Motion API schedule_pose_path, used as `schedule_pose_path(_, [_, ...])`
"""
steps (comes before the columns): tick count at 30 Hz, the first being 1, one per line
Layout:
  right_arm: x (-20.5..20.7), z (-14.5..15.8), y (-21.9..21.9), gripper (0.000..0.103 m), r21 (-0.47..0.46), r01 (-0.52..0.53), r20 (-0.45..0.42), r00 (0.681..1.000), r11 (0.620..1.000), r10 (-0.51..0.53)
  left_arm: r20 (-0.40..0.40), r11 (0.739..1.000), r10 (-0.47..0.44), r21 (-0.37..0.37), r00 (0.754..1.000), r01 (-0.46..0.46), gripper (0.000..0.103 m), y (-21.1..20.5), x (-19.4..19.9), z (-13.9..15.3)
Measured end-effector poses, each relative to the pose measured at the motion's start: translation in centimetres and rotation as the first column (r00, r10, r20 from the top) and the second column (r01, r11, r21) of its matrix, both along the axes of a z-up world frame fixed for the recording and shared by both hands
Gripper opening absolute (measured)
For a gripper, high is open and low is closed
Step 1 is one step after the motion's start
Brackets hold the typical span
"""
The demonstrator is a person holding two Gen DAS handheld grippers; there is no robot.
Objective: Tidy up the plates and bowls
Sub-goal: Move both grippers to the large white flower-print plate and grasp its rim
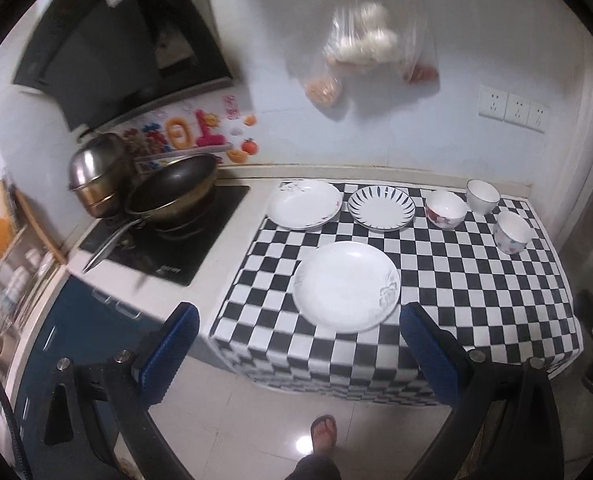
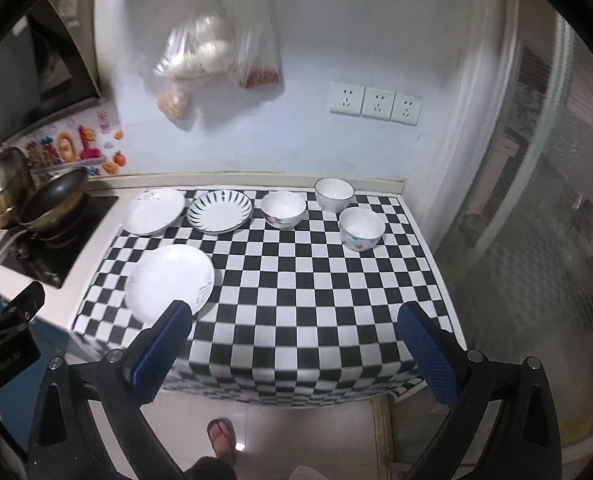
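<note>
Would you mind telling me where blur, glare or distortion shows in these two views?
Left wrist view: hanging bags and the pan are motion-blurred; a light glares on the floor. Right wrist view: the checkered cloth bows from the fisheye lens, and the bags are soft.

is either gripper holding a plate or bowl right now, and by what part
Nothing is held. The left gripper and the right gripper both have their jaws wide open, short of the checkered table, with the plates and bowls all resting on it.

Wok (image 1: 172, 186) on hob (image 1: 168, 236) (steel pot (image 1: 96, 176) beside)
</note>
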State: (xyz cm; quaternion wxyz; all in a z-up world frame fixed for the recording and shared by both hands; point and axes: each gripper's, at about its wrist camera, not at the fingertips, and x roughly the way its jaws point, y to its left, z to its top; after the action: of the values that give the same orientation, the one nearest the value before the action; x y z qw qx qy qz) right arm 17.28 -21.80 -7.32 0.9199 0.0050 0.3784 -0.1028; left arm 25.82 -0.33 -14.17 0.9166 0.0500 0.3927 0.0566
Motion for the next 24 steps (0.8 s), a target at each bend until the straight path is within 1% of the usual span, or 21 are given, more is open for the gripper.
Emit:
schedule_pose_path(4, [6.6, -2.4, 1.4, 0.103, 0.007, 0.016, -0.07, 0.997, 1.0, -0.015, -0.059, 0.999, -0.041, -0.018, 0.997, 0.04, 0.103, 1.4, 6.3, -1.8])
schedule_pose_path(7, [11.7, -4.9, 2.8, 0.103, 0.026, 0.011, -0.121, 0.993, 1.0, -0.007, -0.115, 0.996, -0.081, -0.036, 0.99, 0.077, 0.103, 2.8, 11.7, -3.7])
schedule_pose_path(8, [14.1, -6.2, 3.4, 0.103, 0.048, 0.01, -0.154, 0.988, 0.999, -0.002, -0.137, 0.995, -0.094, -0.036, 0.986, 0.09, 0.103, 3.3, 13.1, -4.4])
schedule_pose_path(10, [17.5, -8.4, 4.1, 0.103, 0.1, 0.005, -0.205, 0.979, 0.995, 0.015, -0.179, 0.993, -0.114, -0.04, 0.977, 0.109, 0.103, 4.1, 15.7, -5.9])
schedule_pose_path(11, [18.8, -9.4, 4.5, 0.103, 0.122, 0.004, -0.225, 0.974, 0.992, 0.024, -0.207, 0.992, -0.128, -0.04, 0.97, 0.122, 0.103, 4.6, 17.6, -7.2])
schedule_pose_path(12, [20.6, -10.8, 4.9, 0.103, 0.154, -0.006, -0.245, 0.968, 0.988, 0.044, -0.229, 0.991, -0.137, -0.04, 0.964, 0.131, 0.103, 4.9, 18.6, -8.0])
schedule_pose_path(13, [21.5, -11.9, 5.1, 0.103, 0.172, -0.009, -0.258, 0.965, 0.985, 0.054, -0.26, 0.99, -0.144, -0.038, 0.955, 0.139, 0.103, 5.3, 19.9, -9.3])
schedule_pose_path(15, [24.6, -15.3, 5.8, 0.103, 0.212, -0.011, -0.32, 0.944, 0.977, 0.08, -0.319, 0.987, -0.162, -0.057, 0.934, 0.152, 0.099, 6.2, 22.3, -12.1])
schedule_pose_path(16, [25.8, -16.8, 6.0, 0.103, 0.234, -0.007, -0.345, 0.934, 0.972, 0.09, -0.344, 0.987, -0.161, -0.055, 0.925, 0.151, 0.098, 6.5, 23.3, -13.3])
schedule_pose_path(17, [26.8, -18.1, 6.0, 0.103, 0.242, -0.001, -0.366, 0.926, 0.97, 0.092, -0.383, 0.985, -0.174, -0.068, 0.907, 0.16, 0.096, 7.0, 24.4, -15.1])
schedule_pose_path(18, [28.1, -19.9, 6.2, 0.103, 0.255, 0.004, -0.396, 0.913, 0.967, 0.101, -0.412, 0.985, -0.172, -0.071, 0.895, 0.157, 0.09, 7.3, 25.2, -16.5])
schedule_pose_path(19, [28.6, -20.9, 6.2, 0.103, 0.264, 0.007, -0.411, 0.906, 0.964, 0.106, -0.442, 0.985, -0.172, -0.075, 0.88, 0.155, 0.087, 7.8, 26.1, -18.0])
schedule_pose_path(20, [29.6, -22.5, 6.3, 0.103, 0.277, 0.013, -0.438, 0.892, 0.961, 0.114, -0.462, 0.983, -0.181, -0.089, 0.868, 0.158, 0.083, 8.0, 26.6, -18.9])
schedule_pose_path(21, [30.6, -24.2, 6.4, 0.103, 0.298, 0.018, -0.468, 0.874, 0.954, 0.129, -0.494, 0.983, -0.181, -0.105, 0.851, 0.148, 0.075, 8.5, 27.3, -20.4])
schedule_pose_path(22, [31.3, -25.6, 6.4, 0.103, 0.316, 0.029, -0.492, 0.86, 0.948, 0.138, -0.52, 0.984, -0.177, -0.113, 0.836, 0.138, 0.071, 8.8, 27.8, -21.5])
schedule_pose_path(24, [32.2, -27.7, 6.2, 0.102, 0.346, 0.053, -0.534, 0.832, 0.937, 0.15, -0.586, 0.98, -0.183, -0.17, 0.789, 0.101, 0.056, 9.7, 29.0, -24.0])
